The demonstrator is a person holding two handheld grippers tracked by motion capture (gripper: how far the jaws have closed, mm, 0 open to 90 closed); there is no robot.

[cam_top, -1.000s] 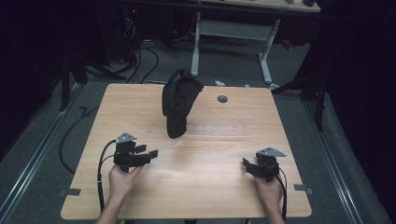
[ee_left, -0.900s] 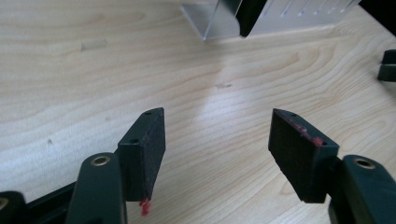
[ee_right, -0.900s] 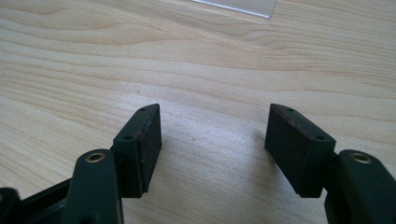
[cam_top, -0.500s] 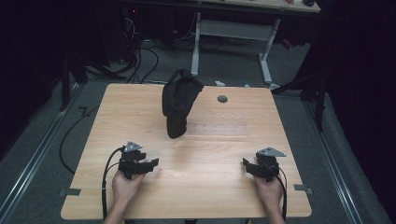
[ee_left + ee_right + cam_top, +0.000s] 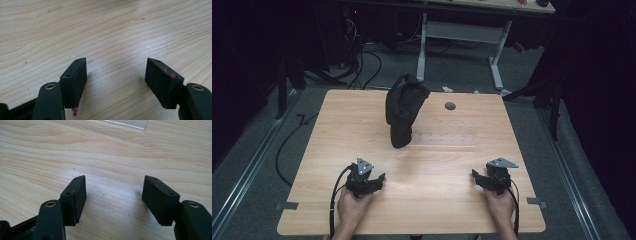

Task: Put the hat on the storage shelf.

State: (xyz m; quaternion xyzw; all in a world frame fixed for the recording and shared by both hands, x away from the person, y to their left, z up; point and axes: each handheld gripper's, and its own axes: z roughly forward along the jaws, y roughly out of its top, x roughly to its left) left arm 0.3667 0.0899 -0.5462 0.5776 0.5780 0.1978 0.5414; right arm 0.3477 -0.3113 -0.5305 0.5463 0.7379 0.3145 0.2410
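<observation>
A black bag (image 5: 403, 108) stands upright at the back middle of the wooden table (image 5: 337, 130). My left gripper (image 5: 378, 178) rests on the near left of the table, held by a hand, well short of the bag. In the left gripper view its jaws are wide apart over bare wood, so my left gripper (image 5: 116, 72) is open and empty; red smears mark the pads (image 5: 163, 70). My right gripper (image 5: 475, 176) lies at the near right, also in a hand. In the right gripper view my right gripper (image 5: 115, 190) is open over bare wood.
A round grey grommet (image 5: 450, 106) sits in the table's back right. A strip of clear tape (image 5: 126, 123) lies ahead of the right gripper. Cables (image 5: 362, 60) and a white desk frame (image 5: 462, 30) stand on the floor behind the table.
My left gripper has drawn back toward the near table edge and a little to the right. The right gripper and the bag have stayed put.
</observation>
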